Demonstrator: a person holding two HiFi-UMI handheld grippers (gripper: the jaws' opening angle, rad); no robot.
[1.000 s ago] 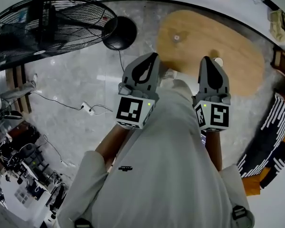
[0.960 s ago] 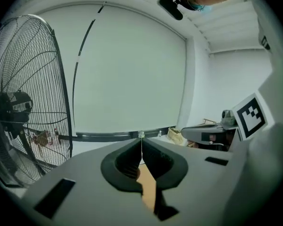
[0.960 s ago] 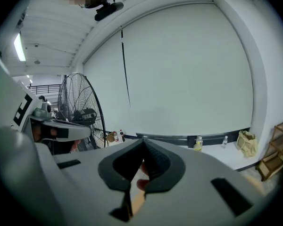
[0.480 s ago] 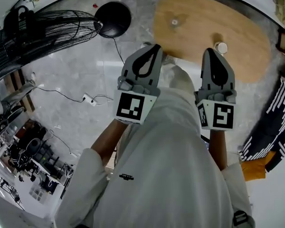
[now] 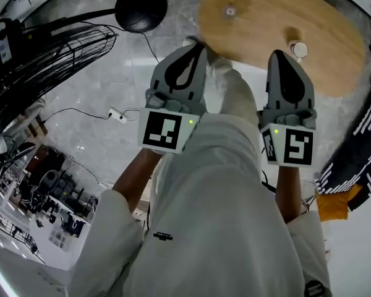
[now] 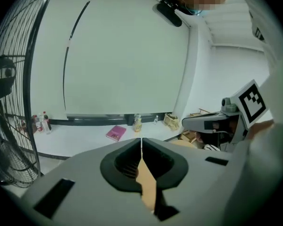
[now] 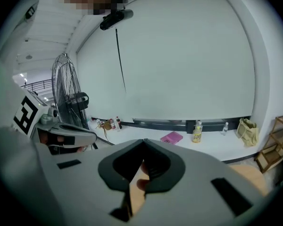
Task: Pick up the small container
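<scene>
With left tongs [image 5: 196, 43] and right tongs [image 5: 278, 55] both clenched, empty: risk of knocking container [image 5: 298, 49] off desk [image 5: 253, 17] unless opened first

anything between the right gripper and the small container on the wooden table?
Nothing. In the head view, only bare wooden table shows between the right gripper and the small container.
</scene>
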